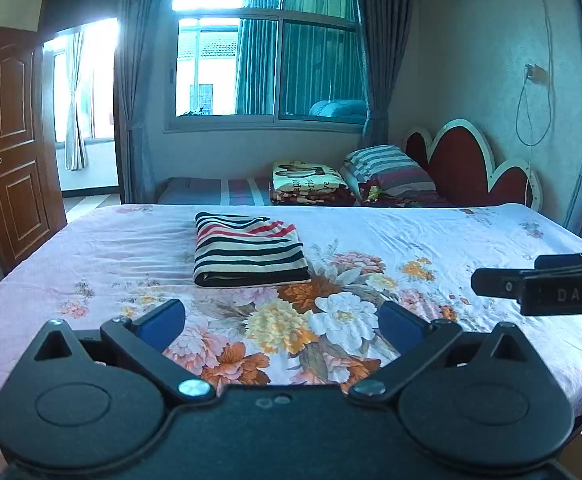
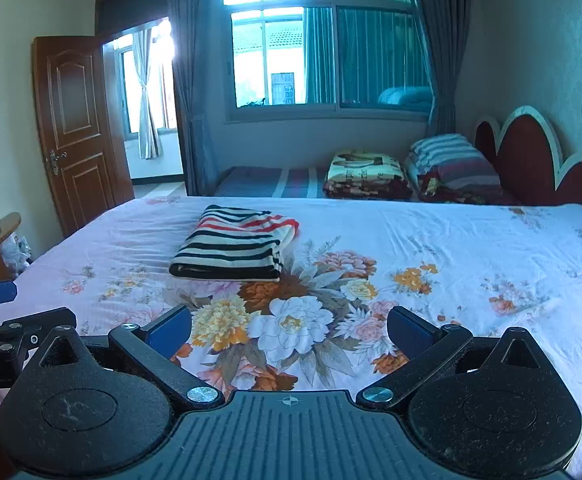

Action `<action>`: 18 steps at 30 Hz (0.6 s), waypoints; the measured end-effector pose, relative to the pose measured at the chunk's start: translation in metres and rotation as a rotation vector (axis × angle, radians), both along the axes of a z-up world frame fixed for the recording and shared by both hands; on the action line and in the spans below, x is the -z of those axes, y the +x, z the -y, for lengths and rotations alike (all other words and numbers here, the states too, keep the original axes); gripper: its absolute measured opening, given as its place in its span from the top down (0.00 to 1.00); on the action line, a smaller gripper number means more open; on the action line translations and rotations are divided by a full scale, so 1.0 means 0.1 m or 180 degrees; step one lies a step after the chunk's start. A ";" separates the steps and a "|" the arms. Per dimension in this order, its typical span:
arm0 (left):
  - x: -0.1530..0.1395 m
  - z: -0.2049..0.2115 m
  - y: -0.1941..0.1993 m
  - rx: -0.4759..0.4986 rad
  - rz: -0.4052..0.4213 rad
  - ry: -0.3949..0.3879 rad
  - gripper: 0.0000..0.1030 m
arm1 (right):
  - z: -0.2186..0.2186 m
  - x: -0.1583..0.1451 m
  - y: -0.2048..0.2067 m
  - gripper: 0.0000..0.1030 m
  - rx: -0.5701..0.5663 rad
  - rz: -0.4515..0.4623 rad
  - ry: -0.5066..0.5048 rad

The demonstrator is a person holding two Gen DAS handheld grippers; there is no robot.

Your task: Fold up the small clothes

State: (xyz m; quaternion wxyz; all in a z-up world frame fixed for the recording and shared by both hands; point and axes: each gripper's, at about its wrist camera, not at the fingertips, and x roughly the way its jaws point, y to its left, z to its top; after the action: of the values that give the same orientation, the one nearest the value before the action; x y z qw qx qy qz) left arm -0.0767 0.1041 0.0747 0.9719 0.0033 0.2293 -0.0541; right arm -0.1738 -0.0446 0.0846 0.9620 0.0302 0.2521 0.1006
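The striped cloth (image 1: 249,250) lies folded in a neat stack on the bed (image 1: 471,236), nearer the far edge and the left side than the near edge, just past the big flower print. Both tools hang in the air over the near edge and touch nothing. The left gripper (image 1: 281,322) has its blue pads wide apart and empty, and the right gripper (image 2: 291,326) is the same — spread and holding nothing. The fold looks done, so the main risk is messing it up. If a pad pokes the stack from the side, the top layers could slide off, because the cloth is soft and loose. The top corner nearest the far edge looks a little rumpled already — a grab at only one layer could pull the whole fold open.
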 end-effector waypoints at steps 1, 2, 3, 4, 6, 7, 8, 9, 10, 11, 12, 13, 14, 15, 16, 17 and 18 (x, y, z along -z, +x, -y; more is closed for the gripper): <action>-0.01 0.01 -0.02 -0.0003 0.0002 0.0007 0.00 | 0.02 -0.01 -0.01 0.00 0.0012 0.0006 0.0007; -0.02 0.01 -0.03 -0.0006 0.0005 0.0011 0.00 | 0.03 -0.02 -0.03 0.00 0.0023 0.0015 0.0018; -0.03 0.01 -0.04 -0.0014 0.0008 0.0003 0.00 | 0.05 -0.03 -0.04 0.00 0.0024 0.0025 0.0035; -0.04 0.01 -0.06 -0.0019 0.0018 -0.0012 0.00 | 0.06 -0.04 -0.05 0.00 0.0023 0.0036 0.0041; -0.08 0.00 -0.08 -0.0036 0.0052 -0.0039 0.00 | 0.07 -0.06 -0.07 0.00 0.0026 0.0066 0.0014; -0.10 0.00 -0.08 -0.0040 0.0069 -0.0044 0.00 | 0.07 -0.07 -0.08 0.00 0.0031 0.0077 0.0005; -0.11 0.00 -0.09 -0.0040 0.0087 -0.0042 0.00 | 0.09 -0.08 -0.06 0.00 0.0027 0.0079 0.0007; -0.13 0.00 -0.09 -0.0044 0.0108 -0.0035 0.00 | 0.09 -0.10 -0.07 0.00 0.0025 0.0084 0.0009; -0.14 0.01 -0.10 -0.0045 0.0130 -0.0023 0.00 | 0.11 -0.10 -0.07 0.00 0.0029 0.0094 0.0003; -0.15 0.02 -0.10 -0.0046 0.0150 -0.0017 0.00 | 0.11 -0.10 -0.08 0.00 0.0037 0.0104 -0.0005; -0.15 0.02 -0.09 -0.0054 0.0161 -0.0016 0.00 | 0.13 -0.10 -0.08 0.00 0.0042 0.0107 -0.0004; -0.16 0.03 -0.08 -0.0058 0.0165 -0.0022 0.00 | 0.14 -0.11 -0.08 0.00 0.0041 0.0106 0.0004; -0.16 0.03 -0.08 -0.0054 0.0166 -0.0031 0.00 | 0.14 -0.11 -0.07 0.00 0.0036 0.0106 0.0008; -0.15 0.04 -0.07 -0.0054 0.0168 -0.0033 0.00 | 0.14 -0.11 -0.08 0.00 0.0032 0.0109 0.0004; -0.15 0.04 -0.07 -0.0058 0.0169 -0.0027 0.00 | 0.15 -0.10 -0.07 0.00 0.0028 0.0113 -0.0001; -0.16 0.04 -0.06 -0.0053 0.0169 -0.0019 0.00 | 0.16 -0.10 -0.07 0.00 0.0020 0.0117 0.0000; -0.16 0.05 -0.07 -0.0053 0.0173 -0.0013 0.00 | 0.15 -0.10 -0.07 0.00 0.0013 0.0118 0.0003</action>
State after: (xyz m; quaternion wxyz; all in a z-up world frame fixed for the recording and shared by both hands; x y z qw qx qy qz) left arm -0.0836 0.0992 0.0903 0.9781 0.0010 0.2027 -0.0463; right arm -0.1805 -0.0598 0.0946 0.9667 0.0293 0.2342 0.0993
